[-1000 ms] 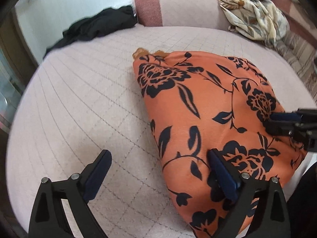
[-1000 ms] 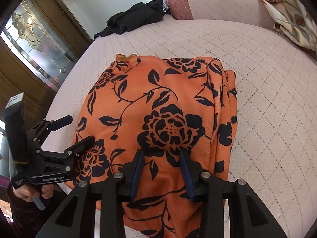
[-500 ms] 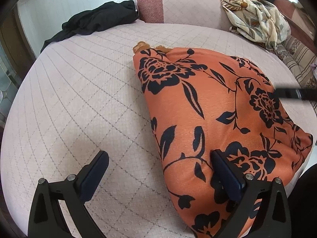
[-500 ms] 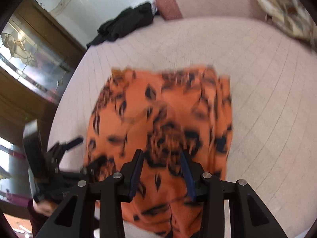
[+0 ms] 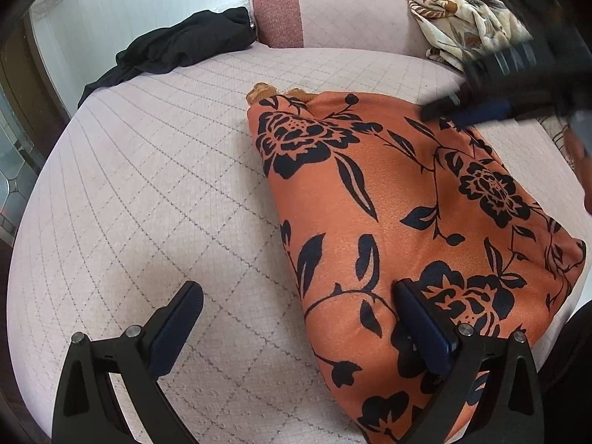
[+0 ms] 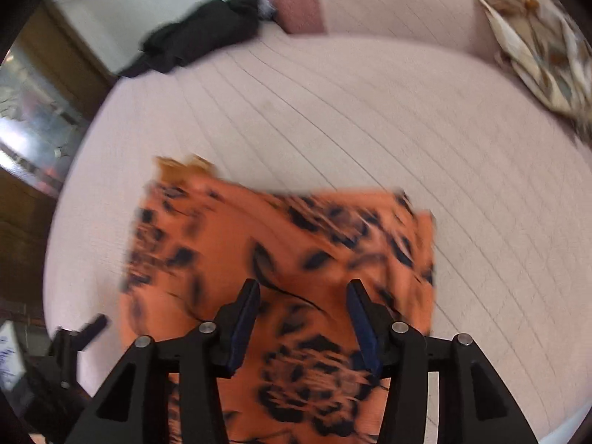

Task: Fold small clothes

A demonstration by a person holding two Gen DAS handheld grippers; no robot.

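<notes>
An orange garment [image 5: 370, 192] with black flowers lies folded on the pink quilted bed [image 5: 148, 185]. My left gripper [image 5: 296, 288] stands wide open low over its near edge. One finger hangs over the bare quilt, the other over the fabric, and nothing is pinched. In the right wrist view the garment [image 6: 281, 244] is blurred beneath my right gripper [image 6: 302, 285]. Its jaws are opening with nothing between them. In the left wrist view the right gripper [image 5: 444, 111] is a dark blur above the garment's far right corner. The left gripper [image 6: 85, 329] shows at the lower left.
A black garment [image 5: 174, 48] lies crumpled at the bed's far left edge. A cream patterned cloth [image 5: 462, 26] is heaped at the far right by the padded headboard [image 5: 277, 11]. A wooden cabinet with glass [image 6: 33, 129] stands left of the bed.
My right gripper has left the garment's near right edge and swung up over its far side, its jaws spreading wider. The left gripper has hardly moved and the garment lies as before.
</notes>
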